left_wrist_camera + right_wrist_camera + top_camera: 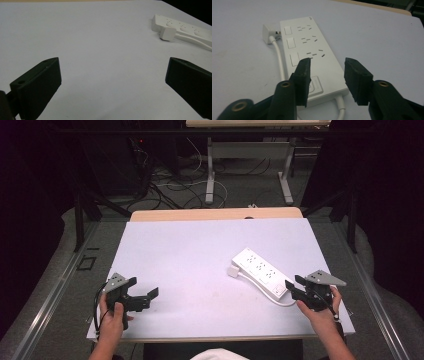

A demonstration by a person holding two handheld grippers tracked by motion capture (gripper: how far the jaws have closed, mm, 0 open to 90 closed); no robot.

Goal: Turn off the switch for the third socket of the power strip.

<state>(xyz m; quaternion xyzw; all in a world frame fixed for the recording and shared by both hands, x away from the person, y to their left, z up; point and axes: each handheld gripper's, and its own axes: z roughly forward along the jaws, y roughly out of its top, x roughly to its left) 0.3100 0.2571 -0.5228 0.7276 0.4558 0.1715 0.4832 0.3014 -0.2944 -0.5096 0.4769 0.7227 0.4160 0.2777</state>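
Right of centre in the high view, one white power strip [260, 272] lies flat and slantwise on a pale lavender table cover [190, 255]. The right gripper view shows three socket groups on its top face, each beside a rectangular rocker switch, and a larger square button at its near end. One white cable [279, 58] leaves that near end, runs along the strip's side and ends in one white plug [233, 271] lying on the cover just beside the far end. Two grippers are held by two hands near the bottom edge. At lower left, the left gripper [145, 289] has its jaws spread wide and empty. At lower right, the right gripper [294, 282] hovers at the strip's near end, jaws partly apart, gripping nothing.
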